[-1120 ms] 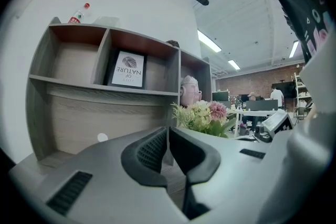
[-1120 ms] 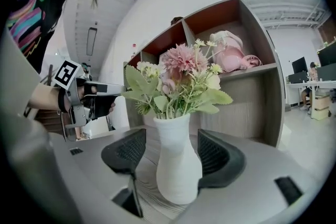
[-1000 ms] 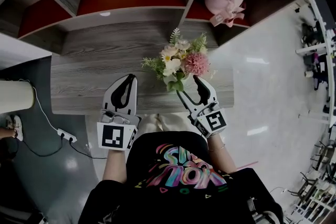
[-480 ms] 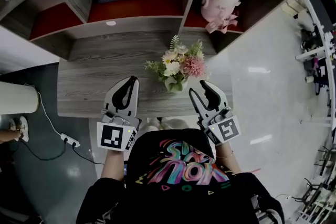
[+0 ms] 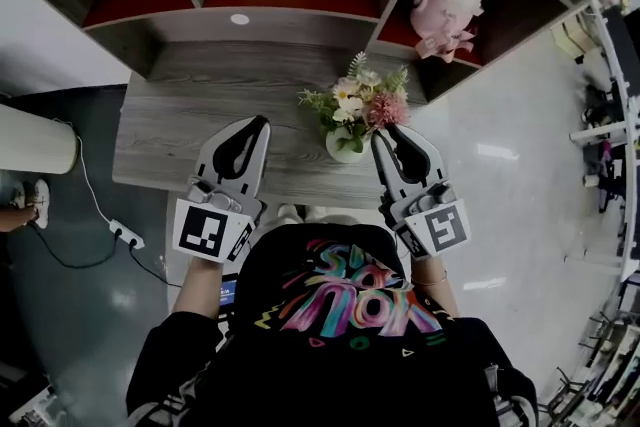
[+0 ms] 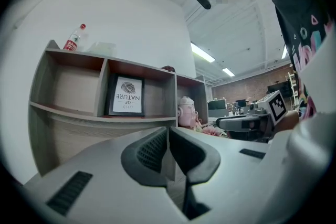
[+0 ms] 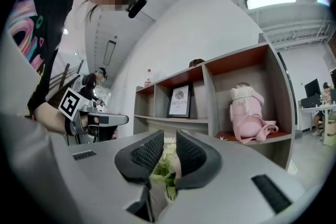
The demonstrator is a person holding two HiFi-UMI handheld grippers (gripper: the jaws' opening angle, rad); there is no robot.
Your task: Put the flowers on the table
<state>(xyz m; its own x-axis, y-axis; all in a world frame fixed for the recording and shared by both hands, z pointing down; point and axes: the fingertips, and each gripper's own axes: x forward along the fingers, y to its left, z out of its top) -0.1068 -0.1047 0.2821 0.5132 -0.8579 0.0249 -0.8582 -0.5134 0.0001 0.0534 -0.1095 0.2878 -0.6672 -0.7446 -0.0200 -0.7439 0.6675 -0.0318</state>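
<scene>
Flowers (image 5: 360, 100) stand upright in their vase (image 5: 344, 147) by the tabletop's (image 5: 180, 135) front edge toward its right corner, just left of the right hand-held gripper (image 5: 387, 135), whose jaws have just been closing to a narrow gap, nothing clamped; left hand-held gripper (image 5: 260, 122), jaws together, is farther off.

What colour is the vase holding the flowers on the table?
White: the vase is plain, with no pattern visible. It shows best in the head view.
</scene>
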